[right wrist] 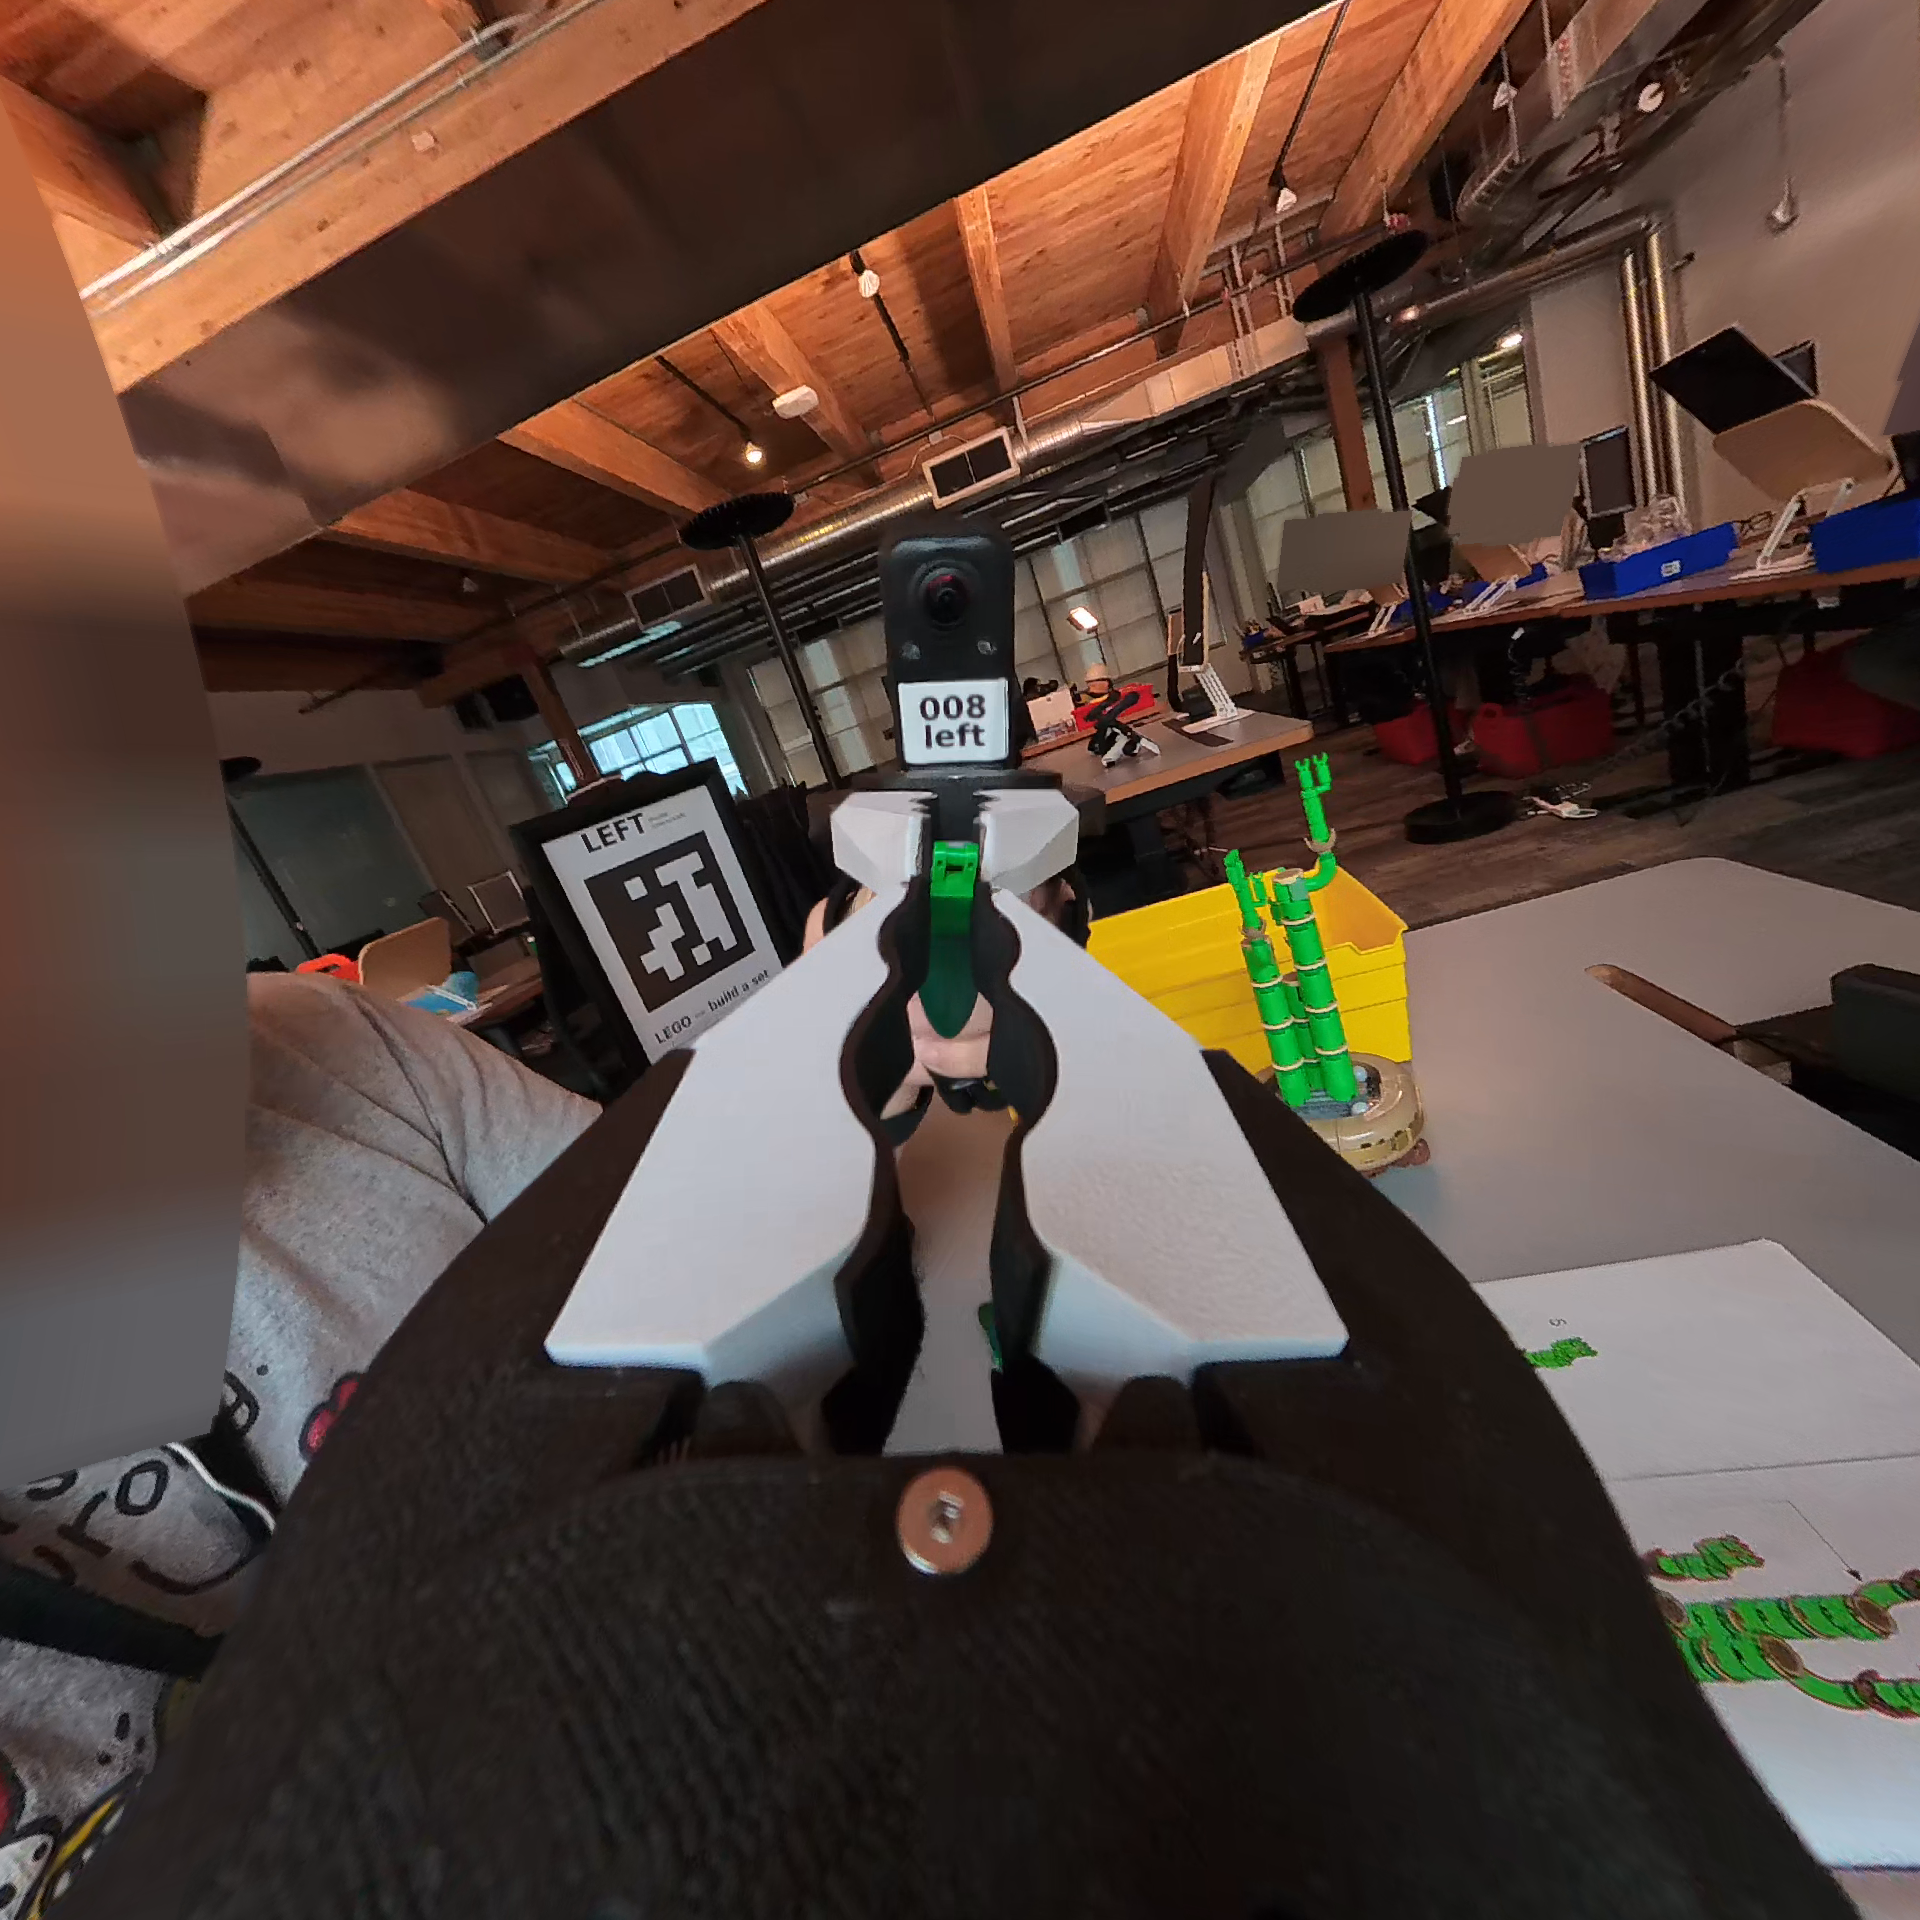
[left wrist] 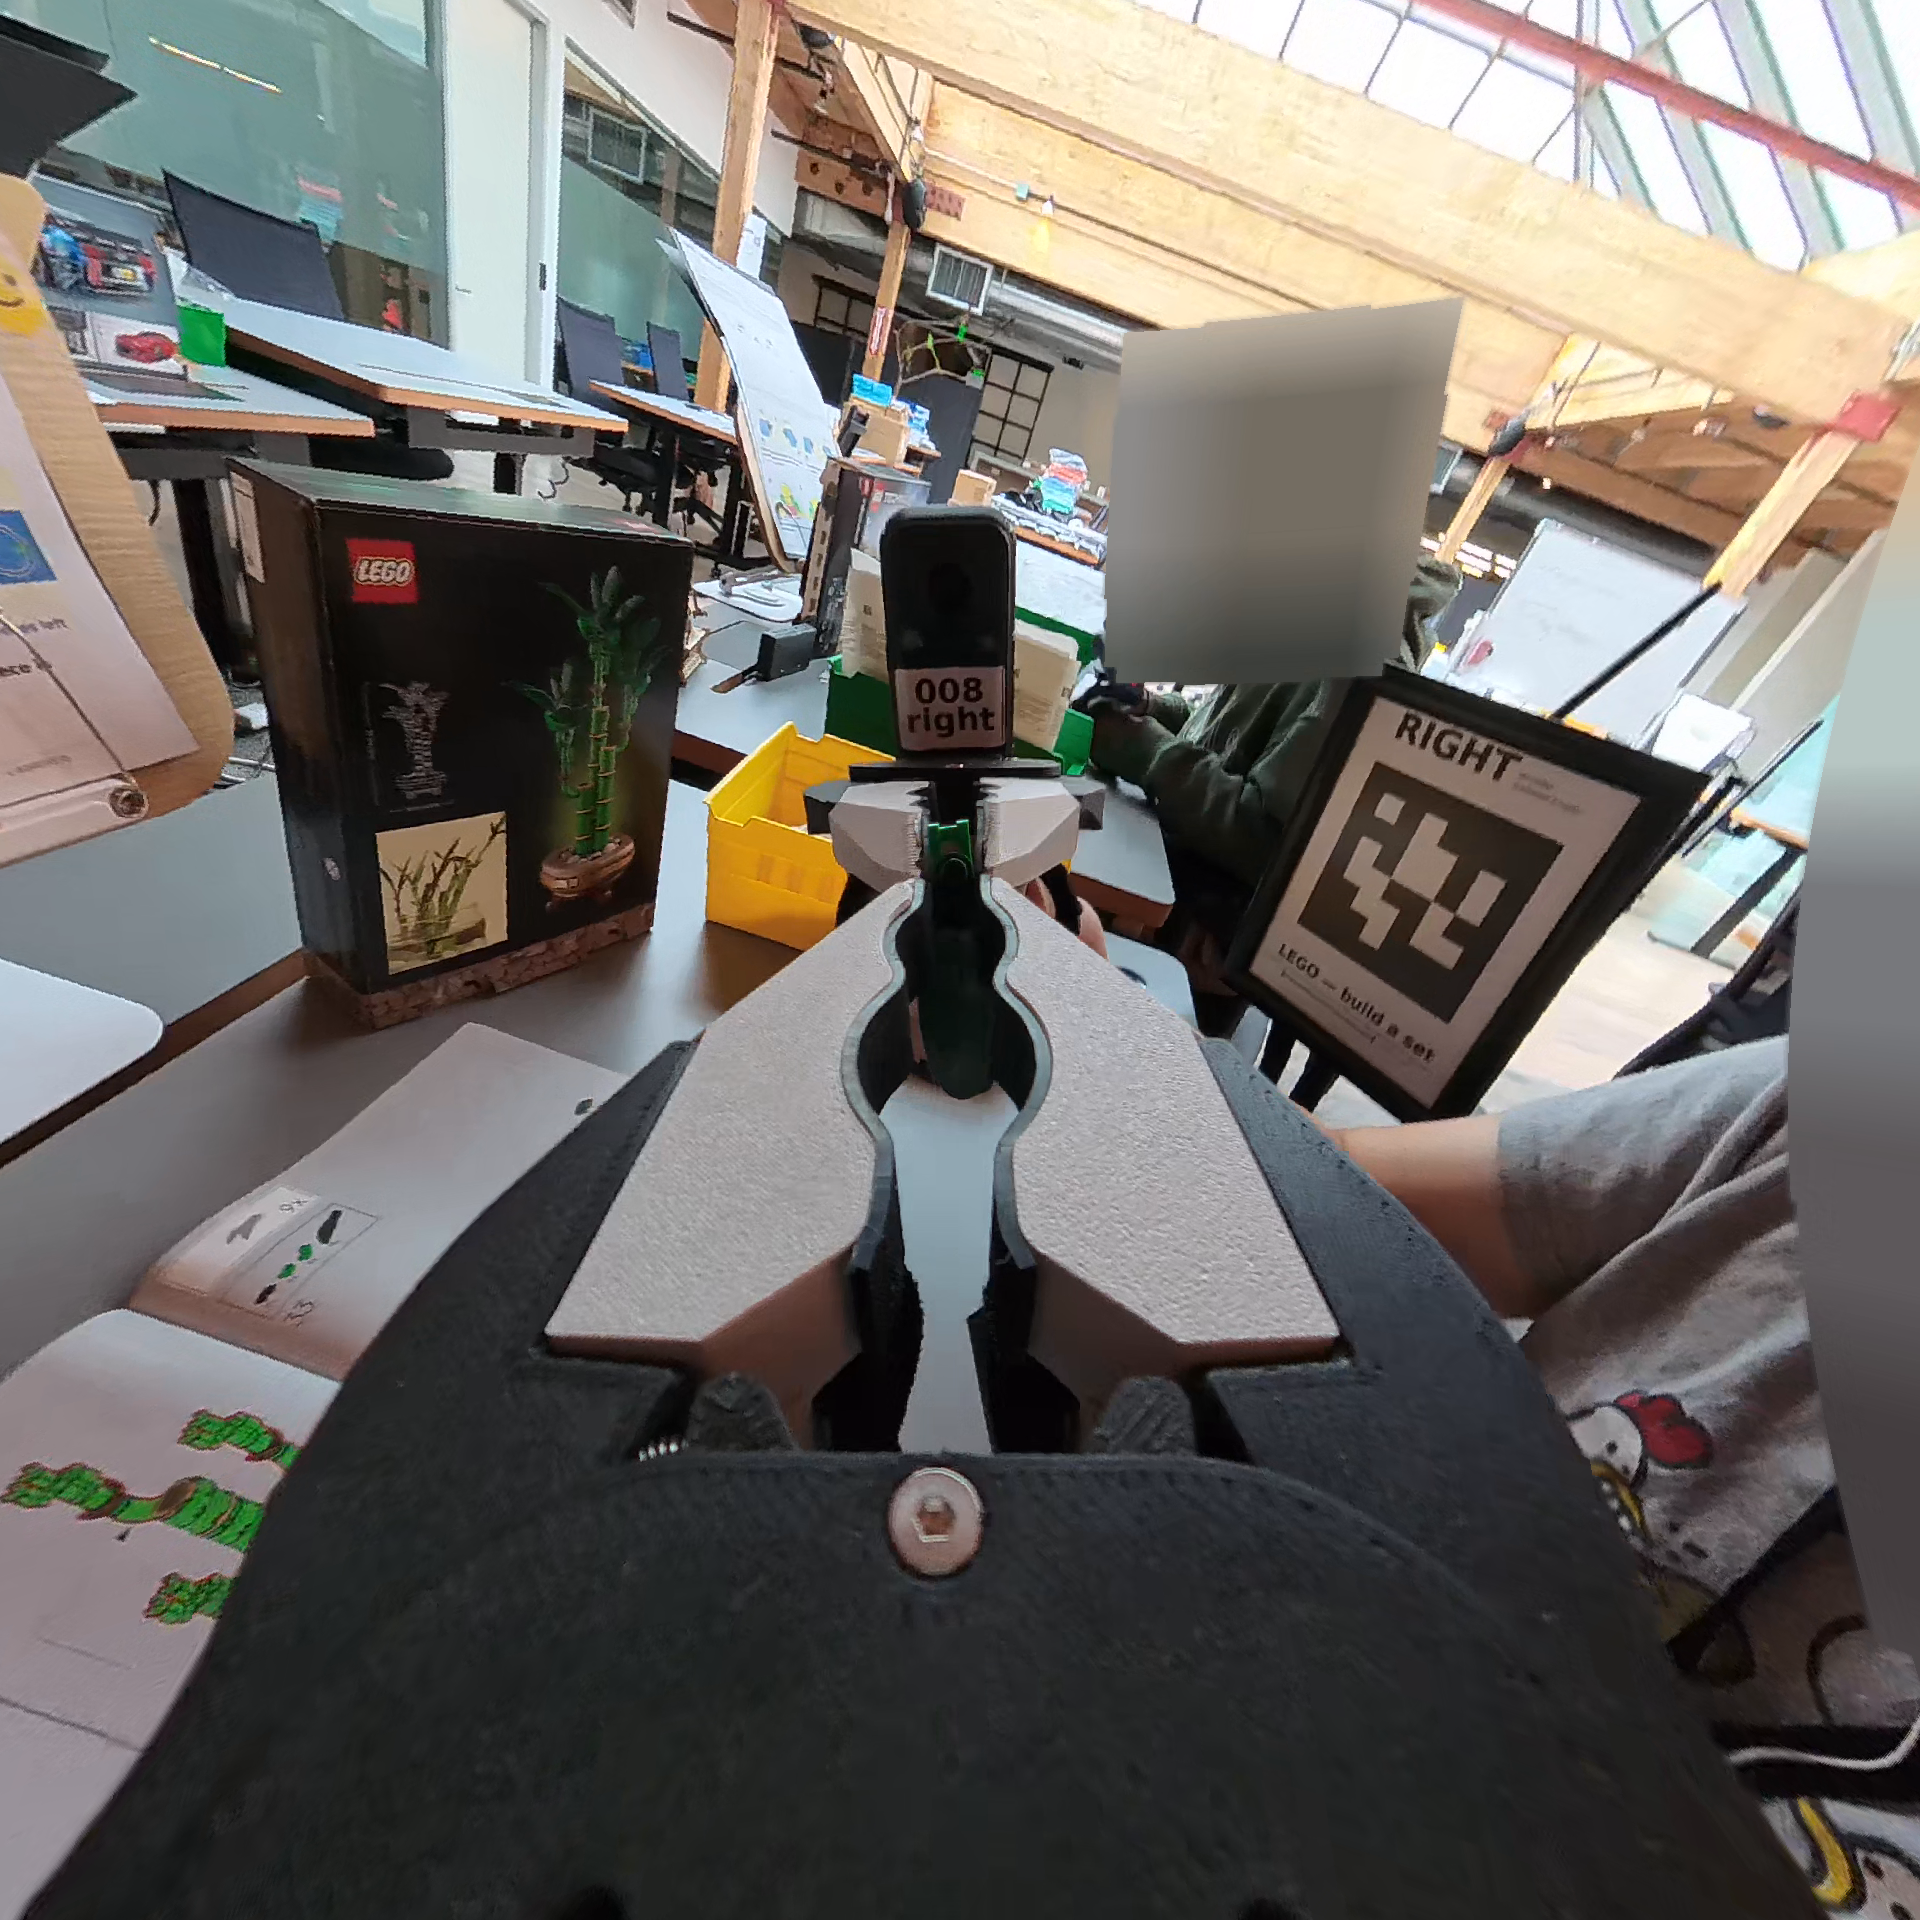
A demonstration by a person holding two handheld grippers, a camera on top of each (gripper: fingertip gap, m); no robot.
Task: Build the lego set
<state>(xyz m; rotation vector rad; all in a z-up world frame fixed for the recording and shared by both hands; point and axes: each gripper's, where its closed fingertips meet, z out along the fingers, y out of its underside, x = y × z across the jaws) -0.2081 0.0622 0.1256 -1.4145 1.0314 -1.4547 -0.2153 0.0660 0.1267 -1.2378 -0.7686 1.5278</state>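
Observation:
My two grippers face each other tip to tip above the table. In the left wrist view my left gripper (left wrist: 948,894) is shut, with a dark green leaf piece (left wrist: 951,1003) showing in the gap between its fingers. A small bright green piece (left wrist: 951,842) sits at the leaf's far end, between the right gripper's white fingers (left wrist: 1023,831). In the right wrist view my right gripper (right wrist: 951,909) is shut around the same dark green leaf (right wrist: 948,977) and bright green piece (right wrist: 954,868), against the left gripper's fingers (right wrist: 878,847). Which gripper holds which part I cannot tell. A partly built green bamboo model (right wrist: 1299,997) stands on the table to the right.
A yellow bin (left wrist: 769,831) stands behind the grippers and also shows in the right wrist view (right wrist: 1351,935). The black set box (left wrist: 468,727) stands at left. An open instruction booklet (left wrist: 260,1247) (right wrist: 1714,1455) lies in front. Framed marker signs (left wrist: 1444,883) (right wrist: 665,914) stand nearby. The tips of both grippers are at nearly the same place.

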